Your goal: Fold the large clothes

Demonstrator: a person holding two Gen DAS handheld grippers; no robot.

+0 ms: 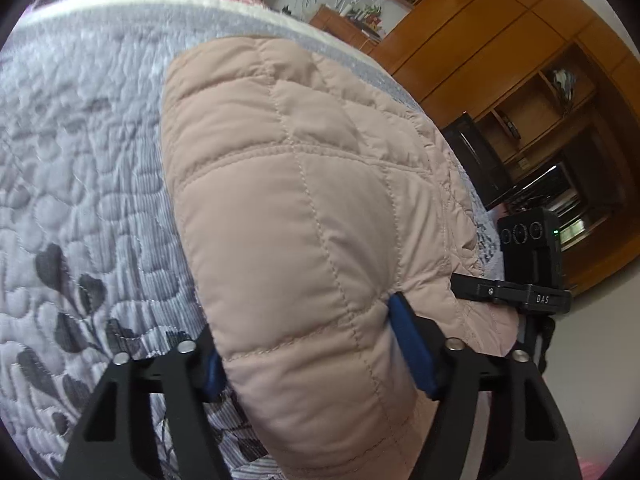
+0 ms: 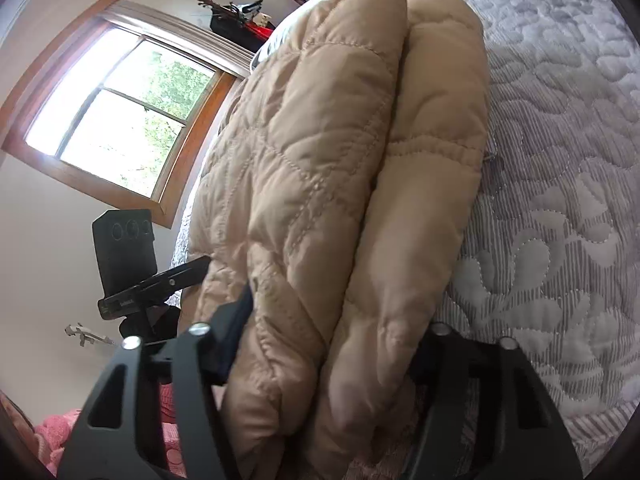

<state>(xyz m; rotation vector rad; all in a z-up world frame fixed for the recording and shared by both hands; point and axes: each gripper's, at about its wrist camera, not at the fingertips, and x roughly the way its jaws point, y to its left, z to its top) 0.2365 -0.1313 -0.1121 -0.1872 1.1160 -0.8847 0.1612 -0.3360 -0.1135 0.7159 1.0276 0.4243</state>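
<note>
- Quilted, padded jacket (image 1: 304, 216), pale pink-beige, lying on the grey leaf-patterned bedspread (image 1: 80, 160). Left wrist view: the left gripper (image 1: 316, 356) straddles a thick folded edge, its blue pads (image 1: 412, 352) pressing into the puffed fabric on both sides, so it grips the jacket. Another camera device (image 1: 528, 264) stands just beyond the jacket's far edge.
- Right wrist view: the right gripper (image 2: 332, 364) is closed about two stacked padded layers of the jacket (image 2: 340, 160), which bulge between its dark fingers; the bedspread (image 2: 560, 200) lies beside, the window (image 2: 120, 116) beyond.
- Step judged: both ends grasped for a fold. Next move calls for lifting both together, level, and carrying the doubled edge across without the slippery bulk escaping.
</note>
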